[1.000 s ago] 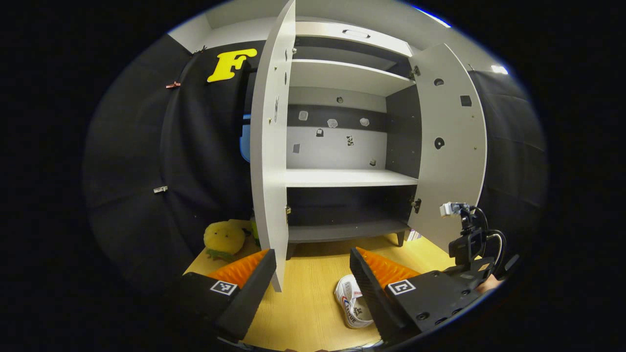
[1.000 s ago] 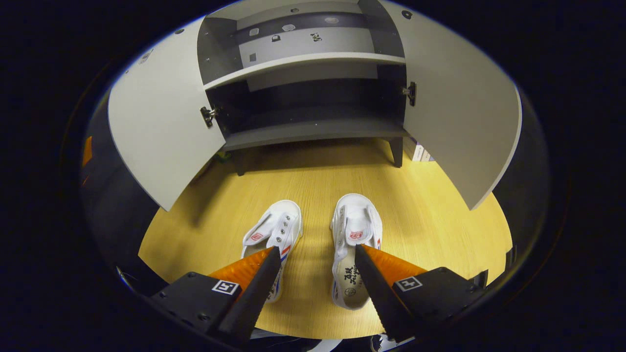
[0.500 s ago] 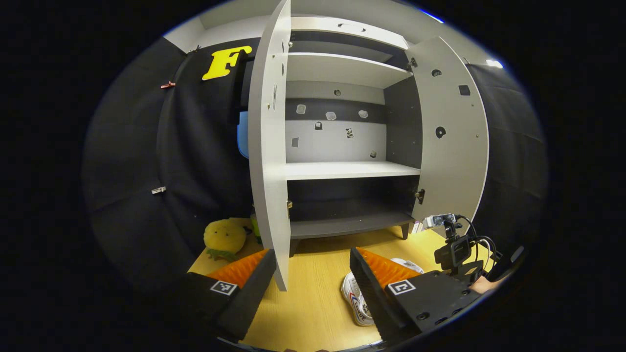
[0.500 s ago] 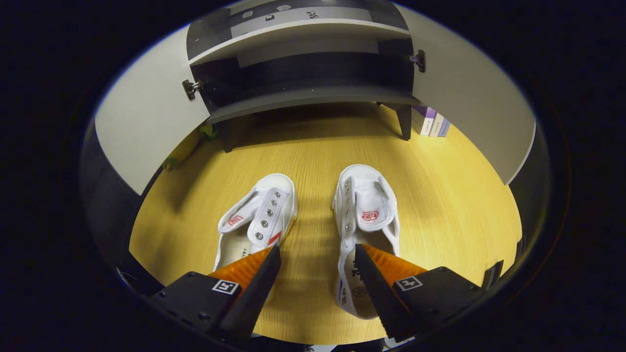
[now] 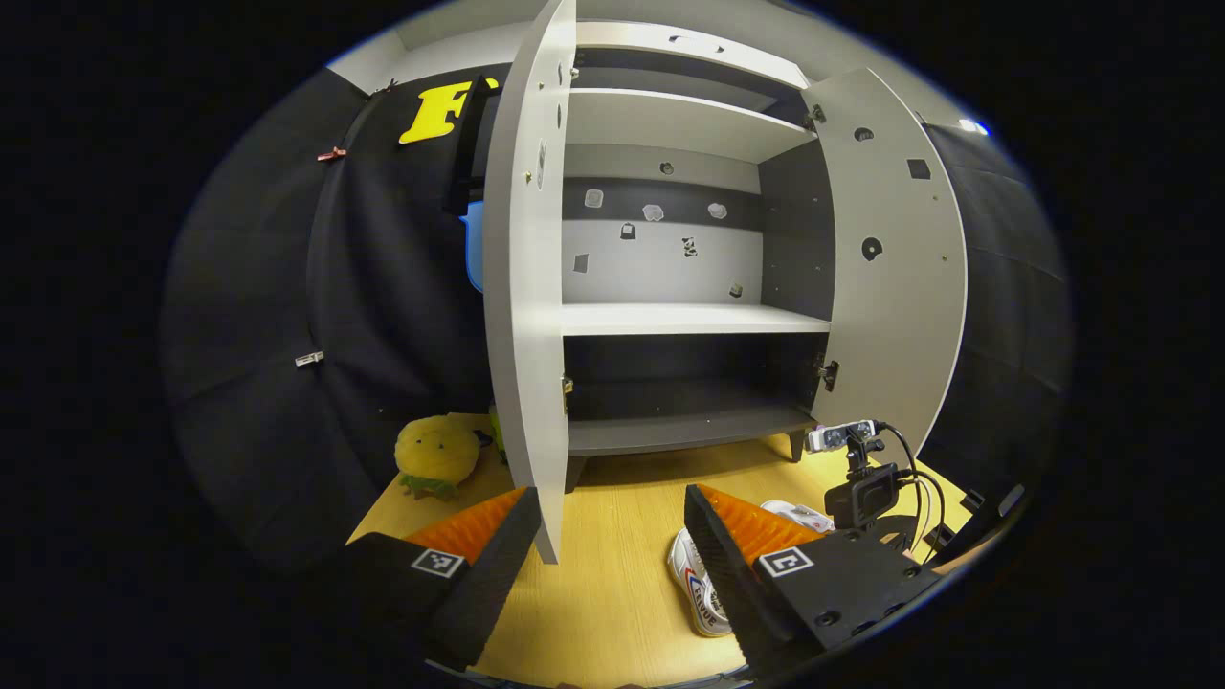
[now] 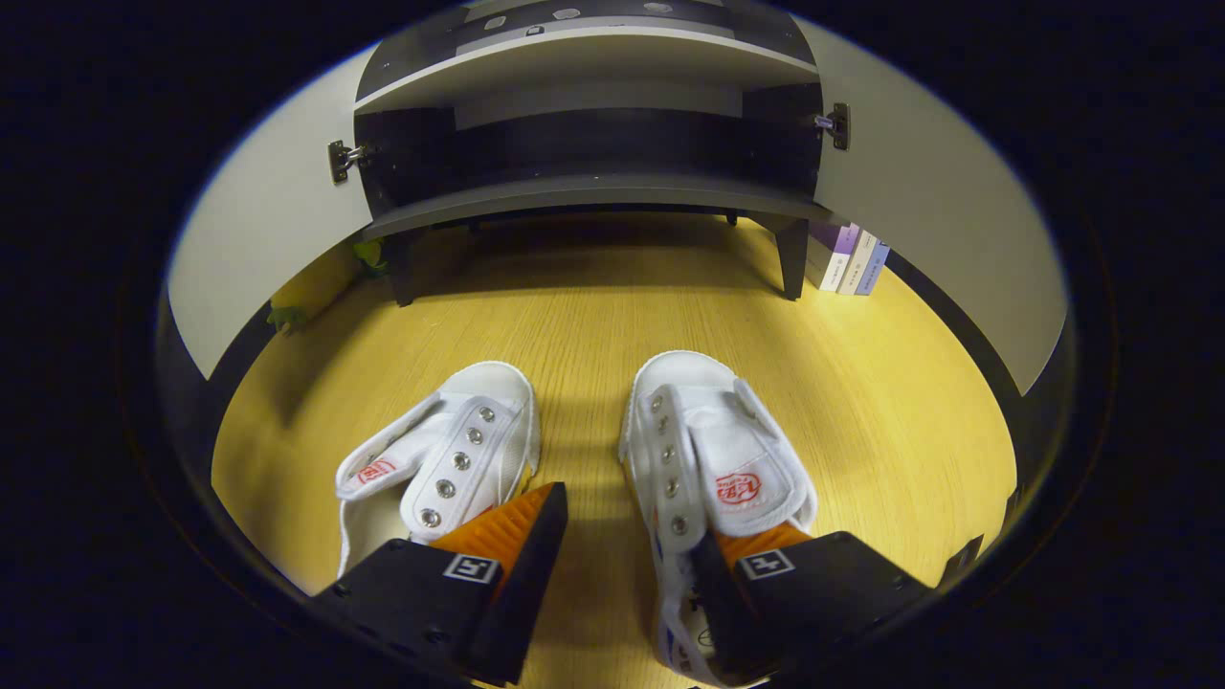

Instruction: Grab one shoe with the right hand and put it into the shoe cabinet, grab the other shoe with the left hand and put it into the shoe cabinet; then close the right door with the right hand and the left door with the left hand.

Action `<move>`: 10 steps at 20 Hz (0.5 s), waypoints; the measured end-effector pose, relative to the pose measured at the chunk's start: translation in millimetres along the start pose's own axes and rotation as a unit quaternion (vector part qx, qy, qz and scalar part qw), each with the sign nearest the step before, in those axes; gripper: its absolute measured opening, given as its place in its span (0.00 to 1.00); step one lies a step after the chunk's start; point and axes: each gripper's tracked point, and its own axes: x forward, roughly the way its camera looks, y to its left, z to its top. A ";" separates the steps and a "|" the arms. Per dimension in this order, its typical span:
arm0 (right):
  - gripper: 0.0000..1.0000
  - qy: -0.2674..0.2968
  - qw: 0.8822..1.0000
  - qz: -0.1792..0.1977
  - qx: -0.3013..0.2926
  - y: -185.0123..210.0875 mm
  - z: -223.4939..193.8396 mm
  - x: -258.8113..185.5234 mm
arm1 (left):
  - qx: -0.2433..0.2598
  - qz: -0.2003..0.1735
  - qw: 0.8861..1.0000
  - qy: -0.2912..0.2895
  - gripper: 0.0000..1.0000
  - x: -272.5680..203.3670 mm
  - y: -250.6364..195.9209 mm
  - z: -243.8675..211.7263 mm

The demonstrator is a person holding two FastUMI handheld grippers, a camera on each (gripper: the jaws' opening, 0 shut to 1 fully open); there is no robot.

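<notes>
Task barely begun: right tool, spread, straddles the inner wall of the right shoe (ungripped), left shoe beside it, shoe cabinet empty ahead, left tool spread, idle.

Booth interior. Floor: yellow wood-grain boards, lit from above. Walls: black cloth, hung in folds and held by small clips. Ceiling light: one bright panel, upper right in the left gripper view. Yellow plush toy at the floor's left edge. Upright books at the floor's far right edge.
</notes>
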 end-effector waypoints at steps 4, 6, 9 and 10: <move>0.28 0.004 1.000 -0.015 -0.003 -12.0 4.7 4.3 | -0.003 0.005 1.000 0.002 0.95 -1.9 2.8 -1.7; 0.25 0.014 1.000 -0.006 0.009 -9.8 4.9 4.3 | 0.000 0.007 1.000 0.000 0.95 -4.4 1.8 -2.0; 0.13 0.023 0.999 -0.006 0.026 -10.1 4.9 7.0 | 0.023 0.008 1.000 -0.008 0.95 -6.7 -2.8 -0.8; 0.13 0.027 0.999 -0.004 0.030 -8.6 1.6 7.6 | 0.025 0.006 1.000 -0.008 0.95 -9.3 -6.1 -3.1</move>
